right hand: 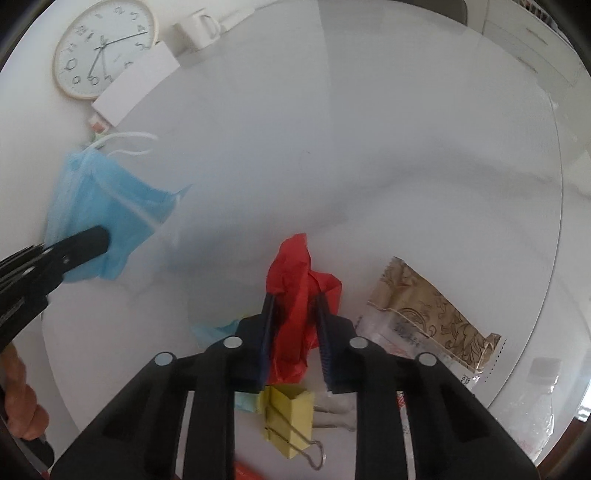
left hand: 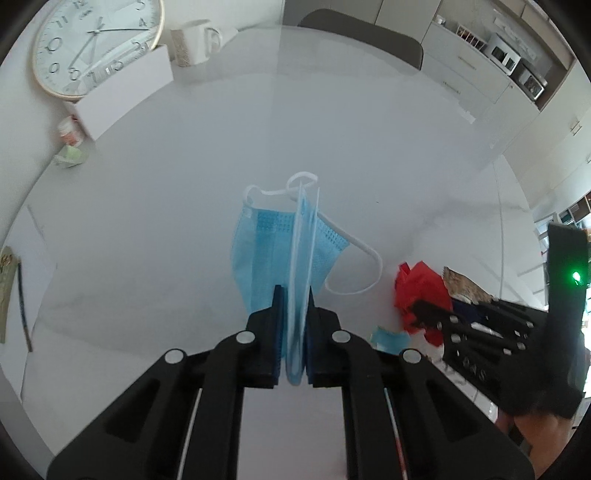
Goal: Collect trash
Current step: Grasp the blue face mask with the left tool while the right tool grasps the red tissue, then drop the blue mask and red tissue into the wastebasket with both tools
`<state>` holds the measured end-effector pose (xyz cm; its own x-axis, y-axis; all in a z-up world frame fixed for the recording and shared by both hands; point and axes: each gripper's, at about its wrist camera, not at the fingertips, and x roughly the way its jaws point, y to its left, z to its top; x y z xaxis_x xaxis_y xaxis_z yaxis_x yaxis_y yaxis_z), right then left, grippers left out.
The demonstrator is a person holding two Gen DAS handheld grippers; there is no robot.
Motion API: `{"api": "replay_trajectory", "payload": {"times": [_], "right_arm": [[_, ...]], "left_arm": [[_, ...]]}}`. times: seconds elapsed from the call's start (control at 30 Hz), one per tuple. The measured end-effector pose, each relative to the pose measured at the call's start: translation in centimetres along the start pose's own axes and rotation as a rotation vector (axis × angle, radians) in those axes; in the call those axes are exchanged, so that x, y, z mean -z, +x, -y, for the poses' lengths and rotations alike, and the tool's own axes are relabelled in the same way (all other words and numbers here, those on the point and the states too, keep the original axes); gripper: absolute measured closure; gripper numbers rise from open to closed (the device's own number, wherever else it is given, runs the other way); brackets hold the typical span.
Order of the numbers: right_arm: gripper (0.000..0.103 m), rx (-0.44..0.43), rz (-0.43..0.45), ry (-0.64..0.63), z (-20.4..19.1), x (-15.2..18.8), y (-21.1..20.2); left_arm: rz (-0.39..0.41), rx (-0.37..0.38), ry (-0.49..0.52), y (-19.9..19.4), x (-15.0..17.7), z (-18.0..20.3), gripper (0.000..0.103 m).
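A blue face mask with white ear loops hangs folded over the white table, and my left gripper is shut on its lower edge. From the right wrist view the mask shows at the left with the left gripper on it. A crumpled red paper lies on the table in front of me. My right gripper points steeply down at it, with both pads pressing on its sides. The left wrist view shows the right gripper at the red paper.
A brown patterned wrapper lies right of the red paper. A yellow binder clip and a blue scrap lie near me. A wall clock, white box and mug stand far left. A plastic bottle lies at the right edge.
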<state>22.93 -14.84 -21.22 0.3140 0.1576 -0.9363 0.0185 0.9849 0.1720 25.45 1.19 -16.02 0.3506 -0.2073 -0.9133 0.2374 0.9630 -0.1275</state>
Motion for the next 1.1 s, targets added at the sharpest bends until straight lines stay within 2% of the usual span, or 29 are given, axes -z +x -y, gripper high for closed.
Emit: {"api": "replay_trajectory", "payload": {"times": [0.23,0.37,0.5,0.7,0.83,1.1], "right_arm": [[0.084,-0.007,0.104,-0.019,-0.8,2.3,-6.3],[0.084,-0.012,0.143,-0.016,-0.2,6.2,-11.3],[0.084,0.009,0.152,-0.02,1.0,11.7,-15.6],[0.083,0.033,0.123,-0.033,2.5,19.7,-19.7],[0.083,0.015,0.089,-0.04,3.7,25.0,-21.4],[0.082,-0.061,-0.017,-0.093,3.7,33.9,-20.9]], "left_arm": [[0.022,-0.008,0.037,-4.5,3.2,0.3,0.094],[0.03,0.014,0.089,-7.8,6.2,2.6,0.094],[0.019,0.04,0.129,-10.4,9.8,5.5,0.094],[-0.018,0.032,0.178,-13.3,16.2,9.8,0.094],[-0.041,0.018,0.221,-14.7,20.2,12.2,0.094],[-0.087,0.012,0.227,-15.8,26.5,15.2,0.094]]}}
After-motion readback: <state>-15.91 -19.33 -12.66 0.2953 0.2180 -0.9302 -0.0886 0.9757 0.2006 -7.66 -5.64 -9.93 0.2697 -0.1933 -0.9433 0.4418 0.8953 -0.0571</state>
